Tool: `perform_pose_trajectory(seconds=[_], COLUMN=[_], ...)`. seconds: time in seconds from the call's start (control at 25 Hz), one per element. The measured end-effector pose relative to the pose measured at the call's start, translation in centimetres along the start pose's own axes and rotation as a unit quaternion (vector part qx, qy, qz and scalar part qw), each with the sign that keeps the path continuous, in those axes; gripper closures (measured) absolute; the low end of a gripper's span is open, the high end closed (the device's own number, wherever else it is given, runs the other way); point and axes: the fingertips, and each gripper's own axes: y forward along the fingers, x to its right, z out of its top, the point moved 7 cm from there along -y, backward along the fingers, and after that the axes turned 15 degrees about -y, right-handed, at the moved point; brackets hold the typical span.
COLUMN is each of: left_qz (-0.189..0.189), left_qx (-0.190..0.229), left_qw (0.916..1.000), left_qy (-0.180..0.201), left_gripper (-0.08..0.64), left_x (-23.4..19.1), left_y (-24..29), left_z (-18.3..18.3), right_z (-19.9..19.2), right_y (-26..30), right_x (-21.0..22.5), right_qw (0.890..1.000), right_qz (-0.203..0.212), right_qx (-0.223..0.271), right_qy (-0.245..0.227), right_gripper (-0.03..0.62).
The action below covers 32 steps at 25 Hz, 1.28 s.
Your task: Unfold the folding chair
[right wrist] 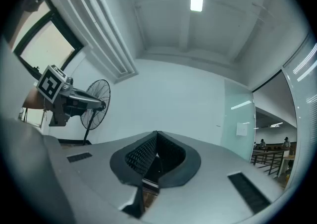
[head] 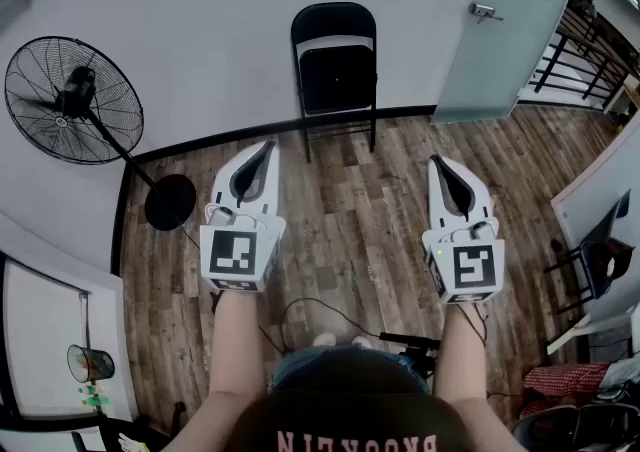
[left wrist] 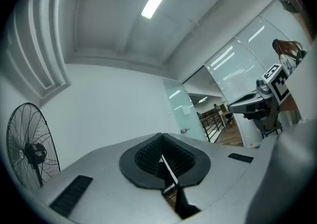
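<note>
A black folding chair (head: pixel 335 75) leans folded against the white wall, straight ahead on the wood floor. My left gripper (head: pixel 268 147) and right gripper (head: pixel 436 160) are held side by side in front of me, both well short of the chair and pointing toward it. Both are shut with nothing between the jaws. In the left gripper view the jaws (left wrist: pixel 162 144) meet at their tips, and the right gripper (left wrist: pixel 247 103) shows at the side. In the right gripper view the jaws (right wrist: pixel 156 141) are also closed, with the left gripper (right wrist: pixel 94 101) at the left.
A black pedestal fan (head: pixel 75 100) stands at the left by the wall, its round base (head: pixel 170 202) on the floor. A frosted glass door (head: pixel 515 20) is at the right of the chair. Another chair (head: pixel 600 260) and clutter sit at the far right. A cable (head: pixel 330 312) lies near my feet.
</note>
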Motion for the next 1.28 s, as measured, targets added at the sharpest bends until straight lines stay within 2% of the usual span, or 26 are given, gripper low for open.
perform_pose_trajectory(seconds=[0.28, 0.64, 0.68, 0.76, 0.8, 0.84, 0.96, 1.12, 1.28], left_qz=[-0.006, 0.007, 0.004, -0.013, -0.019, -0.021, -0.017, -0.007, 0.000], left_qx=[0.004, 0.000, -0.004, -0.015, -0.017, -0.017, -0.021, -0.020, -0.025], left_qw=[0.9999, 0.9996, 0.9995, 0.9989, 0.9985, 0.9983, 0.9982, 0.9976, 0.9976], left_qy=[-0.011, -0.028, -0.030, -0.042, -0.048, -0.052, -0.054, -0.066, -0.065], left_gripper=[0.565, 0.561, 0.538, 0.291, 0.190, 0.122, 0.058, 0.048, 0.048], left_x=[-0.9, -3.4, -3.7, -4.1, -4.2, -4.4, -5.0, -6.0, -7.2], left_y=[-0.2, -1.2, -1.2, -1.0, -0.9, -0.8, -0.6, 0.2, 2.1], left_z=[-0.3, -1.5, -1.7, -2.2, -2.3, -2.4, -2.8, -3.1, -3.9], right_z=[1.0, 0.9, 0.9, 1.1, 1.3, 1.4, 1.2, 0.0, -1.6], right_y=[1.2, 1.8, 2.0, 2.4, 2.6, 2.8, 3.3, 4.6, 6.5], right_x=[-1.1, -3.4, -3.7, -4.4, -4.7, -4.8, -5.2, -4.9, -4.2], right_qw=[1.000, 0.997, 0.997, 0.997, 0.997, 0.997, 0.998, 0.999, 0.997], right_qz=[0.008, 0.030, 0.035, 0.043, 0.043, 0.040, 0.032, 0.013, -0.002], right_qx=[0.005, 0.010, 0.011, 0.020, 0.028, 0.034, 0.024, -0.006, -0.007], right_qy=[0.009, 0.069, 0.068, 0.067, 0.065, 0.063, 0.054, 0.049, 0.073], right_gripper=[0.594, 0.592, 0.580, 0.430, 0.352, 0.306, 0.222, 0.206, 0.168])
